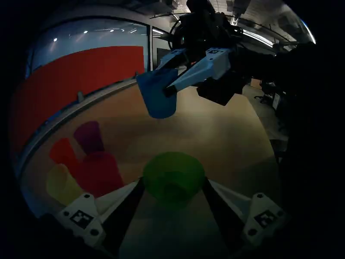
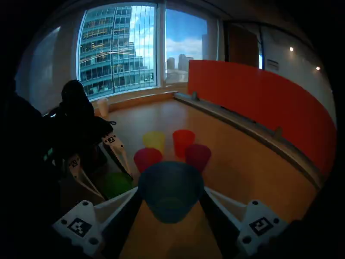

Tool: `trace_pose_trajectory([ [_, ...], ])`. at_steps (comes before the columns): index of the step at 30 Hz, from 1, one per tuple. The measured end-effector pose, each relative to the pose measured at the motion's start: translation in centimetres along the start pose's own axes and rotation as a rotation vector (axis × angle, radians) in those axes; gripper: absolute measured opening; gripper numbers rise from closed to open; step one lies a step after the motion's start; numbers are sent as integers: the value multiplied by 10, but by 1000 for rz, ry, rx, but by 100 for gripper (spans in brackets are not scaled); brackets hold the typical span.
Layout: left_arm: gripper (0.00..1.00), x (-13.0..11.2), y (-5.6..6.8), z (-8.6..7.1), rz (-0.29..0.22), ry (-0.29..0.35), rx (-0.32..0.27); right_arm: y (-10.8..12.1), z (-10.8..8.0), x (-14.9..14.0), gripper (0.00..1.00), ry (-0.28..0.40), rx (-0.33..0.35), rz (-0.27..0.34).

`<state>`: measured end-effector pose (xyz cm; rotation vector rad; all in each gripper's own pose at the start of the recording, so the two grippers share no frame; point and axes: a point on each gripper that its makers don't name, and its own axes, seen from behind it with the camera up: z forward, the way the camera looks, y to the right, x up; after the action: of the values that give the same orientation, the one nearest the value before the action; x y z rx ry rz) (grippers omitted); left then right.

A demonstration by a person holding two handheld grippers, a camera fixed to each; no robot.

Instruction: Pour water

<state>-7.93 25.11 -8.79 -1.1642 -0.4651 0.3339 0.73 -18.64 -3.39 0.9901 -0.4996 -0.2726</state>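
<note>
A green cup (image 1: 173,181) sits between the fingers of my left gripper (image 1: 172,183), which is shut on it low over the wooden table (image 1: 224,138). Farther off and higher, my right gripper (image 1: 155,84) is shut on a blue cup (image 1: 157,97) that hangs in the air, slightly tilted. In the right gripper view the blue cup (image 2: 170,190) fills the gap between my right gripper's (image 2: 170,194) fingers, its mouth facing the camera. The left gripper (image 2: 115,185) with the green cup (image 2: 114,183) is down to the left. I cannot make out water in either cup.
A cluster of cups stands on the table (image 2: 241,172): yellow (image 2: 154,140), orange-red (image 2: 183,141), red (image 2: 147,158) and purple (image 2: 198,156). A red partition (image 2: 258,95) runs along one table edge. A dark-clothed person (image 2: 73,116) stands behind the left gripper, with windows beyond.
</note>
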Motion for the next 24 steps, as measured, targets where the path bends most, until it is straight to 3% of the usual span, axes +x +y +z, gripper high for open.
trace_pose_trajectory([
  [11,96,-12,-4,-11,-30,-14,27,1,8,-16,91,-19,-7,5],
  [24,96,-21,-13,-36,-78,-2,85,0,25,-55,91,-78,-11,9],
])
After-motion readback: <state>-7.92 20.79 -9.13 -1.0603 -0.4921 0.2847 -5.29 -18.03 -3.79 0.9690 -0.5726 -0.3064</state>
